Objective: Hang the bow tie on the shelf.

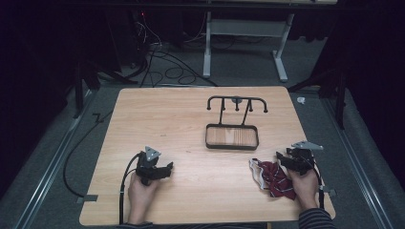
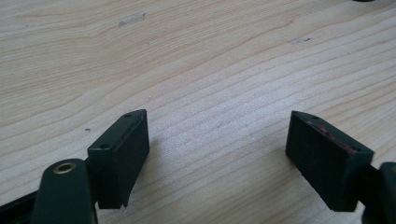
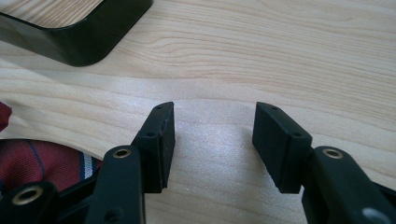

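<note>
A crumpled dark red cloth (image 1: 273, 176) with white and striped trim lies near the table's right front; its red striped fabric (image 3: 42, 161) lies to the left of my right gripper's jaws. My right gripper (image 1: 282, 159) rests just right of the cloth, open, with bare wood between its jaws (image 3: 214, 140). A black metal stand (image 1: 232, 136) with a wooden base and a hooked rail stands at the table's centre back; its corner (image 3: 79, 46) appears ahead of the right gripper. My left gripper (image 1: 167, 169) sits at the left front, open (image 2: 217, 158), over bare wood.
The wooden table (image 1: 181, 119) has free surface across its left and middle. Beyond the far edge stand a white desk frame (image 1: 246, 43) and loose cables (image 1: 162, 67) on the grey floor. A black cable (image 1: 71, 157) hangs off the table's left side.
</note>
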Action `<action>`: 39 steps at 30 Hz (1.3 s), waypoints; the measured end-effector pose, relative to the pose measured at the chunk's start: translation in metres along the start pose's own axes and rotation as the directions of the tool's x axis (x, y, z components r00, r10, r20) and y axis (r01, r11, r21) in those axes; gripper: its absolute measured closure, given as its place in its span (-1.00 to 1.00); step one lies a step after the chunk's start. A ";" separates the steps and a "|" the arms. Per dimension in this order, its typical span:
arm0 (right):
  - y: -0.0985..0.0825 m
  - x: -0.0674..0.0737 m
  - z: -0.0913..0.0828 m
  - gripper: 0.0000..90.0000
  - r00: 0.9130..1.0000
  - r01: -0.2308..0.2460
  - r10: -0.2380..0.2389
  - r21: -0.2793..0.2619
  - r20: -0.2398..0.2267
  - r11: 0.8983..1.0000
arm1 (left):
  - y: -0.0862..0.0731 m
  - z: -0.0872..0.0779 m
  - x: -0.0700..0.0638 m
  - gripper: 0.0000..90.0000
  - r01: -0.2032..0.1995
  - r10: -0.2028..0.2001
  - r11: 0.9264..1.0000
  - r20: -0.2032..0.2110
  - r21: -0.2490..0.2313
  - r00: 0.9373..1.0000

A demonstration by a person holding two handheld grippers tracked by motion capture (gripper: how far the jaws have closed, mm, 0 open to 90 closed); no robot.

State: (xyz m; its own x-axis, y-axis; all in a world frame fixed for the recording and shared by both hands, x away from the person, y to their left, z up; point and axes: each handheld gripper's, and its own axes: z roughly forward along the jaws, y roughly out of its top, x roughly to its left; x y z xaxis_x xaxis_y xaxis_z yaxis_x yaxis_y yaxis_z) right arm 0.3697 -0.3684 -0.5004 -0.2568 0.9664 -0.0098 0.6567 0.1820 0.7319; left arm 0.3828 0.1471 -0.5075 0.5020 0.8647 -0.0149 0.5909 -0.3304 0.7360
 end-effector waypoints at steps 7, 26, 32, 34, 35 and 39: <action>0.000 0.000 0.000 0.11 1.000 0.001 -0.001 -0.001 0.001 1.000 | 0.000 0.000 0.000 -0.51 0.000 0.000 1.000 0.000 0.000 1.000; 0.000 0.001 0.000 0.07 1.000 0.000 0.000 0.002 -0.003 1.000 | 0.000 0.000 0.000 -0.51 0.000 0.000 1.000 0.000 0.000 1.000; 0.000 0.000 0.000 0.13 1.000 -0.005 0.005 0.001 -0.006 1.000 | 0.000 0.000 0.000 -0.51 0.000 0.000 1.000 0.000 0.000 1.000; 0.001 -0.002 -0.002 0.19 1.000 -0.012 0.012 0.008 -0.014 1.000 | 0.000 0.000 0.000 -0.51 0.000 0.000 1.000 0.000 0.000 1.000; 0.001 -0.002 -0.002 0.19 1.000 -0.012 0.012 0.008 -0.014 1.000 | 0.000 0.000 0.000 -0.51 0.000 0.000 1.000 0.000 0.000 1.000; 0.006 0.001 -0.016 0.26 0.999 -0.019 0.017 -0.031 -0.052 0.999 | 0.000 0.000 0.000 -0.51 0.001 -0.001 1.000 0.000 0.000 1.000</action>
State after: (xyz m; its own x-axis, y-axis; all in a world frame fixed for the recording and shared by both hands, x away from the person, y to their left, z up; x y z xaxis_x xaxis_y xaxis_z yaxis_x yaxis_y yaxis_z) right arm 0.3625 -0.3696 -0.4854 -0.2820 0.9587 0.0380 0.6392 0.1582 0.7526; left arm 0.3828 0.1471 -0.5075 0.5017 0.8649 -0.0152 0.5909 -0.3298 0.7363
